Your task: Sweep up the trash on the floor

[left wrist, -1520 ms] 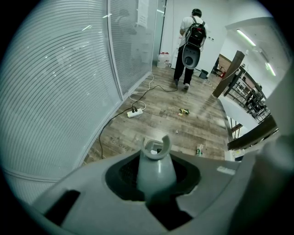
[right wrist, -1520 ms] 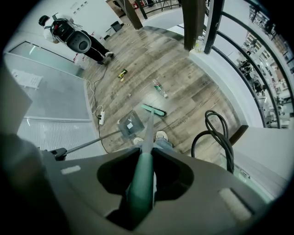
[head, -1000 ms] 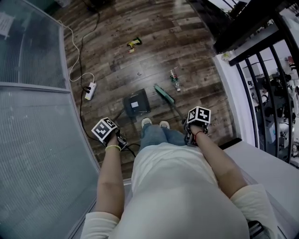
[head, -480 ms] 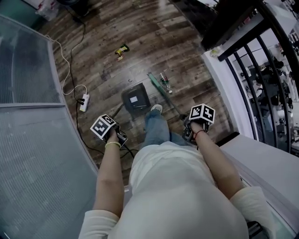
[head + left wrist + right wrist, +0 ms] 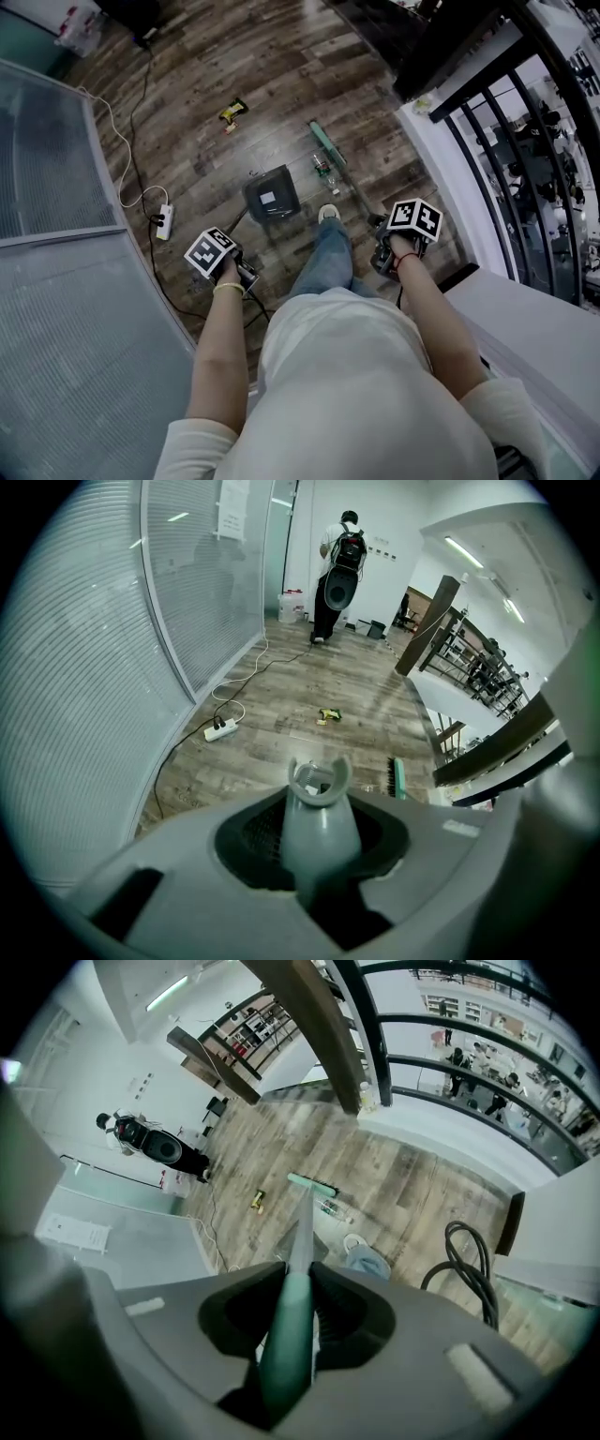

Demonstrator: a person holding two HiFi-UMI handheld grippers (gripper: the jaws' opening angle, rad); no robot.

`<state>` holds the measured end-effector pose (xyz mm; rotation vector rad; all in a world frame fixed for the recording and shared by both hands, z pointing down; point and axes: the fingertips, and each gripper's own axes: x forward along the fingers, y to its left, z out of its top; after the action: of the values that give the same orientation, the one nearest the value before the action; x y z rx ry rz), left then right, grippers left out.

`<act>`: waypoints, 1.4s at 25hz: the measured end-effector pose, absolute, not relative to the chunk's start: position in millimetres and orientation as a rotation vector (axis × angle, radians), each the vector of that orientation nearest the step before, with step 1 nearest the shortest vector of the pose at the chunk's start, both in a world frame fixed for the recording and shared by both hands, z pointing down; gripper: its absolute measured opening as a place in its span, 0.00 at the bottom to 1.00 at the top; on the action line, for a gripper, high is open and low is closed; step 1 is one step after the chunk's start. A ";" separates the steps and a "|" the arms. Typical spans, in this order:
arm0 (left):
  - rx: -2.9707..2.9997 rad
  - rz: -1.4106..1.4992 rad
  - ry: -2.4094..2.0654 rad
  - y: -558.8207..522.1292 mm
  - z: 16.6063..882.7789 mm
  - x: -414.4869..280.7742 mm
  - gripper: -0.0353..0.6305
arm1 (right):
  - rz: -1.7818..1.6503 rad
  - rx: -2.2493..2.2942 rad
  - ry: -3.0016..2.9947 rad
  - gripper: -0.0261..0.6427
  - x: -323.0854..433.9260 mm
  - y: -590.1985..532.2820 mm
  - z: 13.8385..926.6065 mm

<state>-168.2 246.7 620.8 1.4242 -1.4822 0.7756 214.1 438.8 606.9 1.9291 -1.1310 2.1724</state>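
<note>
My left gripper is shut on the grey handle of the dark dustpan, which rests on the wood floor ahead of my feet. Shut on the teal broom handle is my right gripper. The broom head lies on the floor just beyond a clear plastic bottle. A yellow piece of trash lies farther off to the left; it also shows as yellow trash in the left gripper view. The right gripper view shows the broom head beside the bottle.
A white power strip with its cord lies by the curved frosted glass wall on the left. A black railing and white ledge run on the right. A black cable coil lies near my feet. A person stands far off.
The person has stepped forward with one foot. The broom head has slid away across the floor, from beside the bottle to beyond it. Both grippers kept their hold.
</note>
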 end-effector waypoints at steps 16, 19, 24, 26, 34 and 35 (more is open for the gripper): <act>1.367 0.813 -1.474 194.2 632.5 -138.9 0.19 | 2.071 1.936 -0.907 0.18 271.8 397.2 653.0; 1.355 0.819 -1.475 188.0 631.9 -137.1 0.19 | 2.065 1.914 -0.872 0.18 270.2 392.3 661.9; 1.341 0.838 -1.469 175.0 631.9 -128.8 0.19 | 2.061 1.868 -0.837 0.18 260.8 385.2 674.7; 1.339 0.847 -1.469 168.6 631.6 -125.5 0.19 | 2.064 1.850 -0.829 0.18 255.9 382.3 678.9; 1.320 0.887 -1.477 154.7 635.1 -111.9 0.19 | 2.210 1.834 -0.772 0.18 220.9 375.1 691.9; 1.318 0.894 -1.478 152.5 635.7 -109.7 0.19 | 2.216 1.839 -0.763 0.18 216.1 373.0 691.5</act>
<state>-109.7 152.5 635.7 1.3182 -1.4785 0.8944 216.1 373.0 691.5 1.8391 -0.7625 2.2165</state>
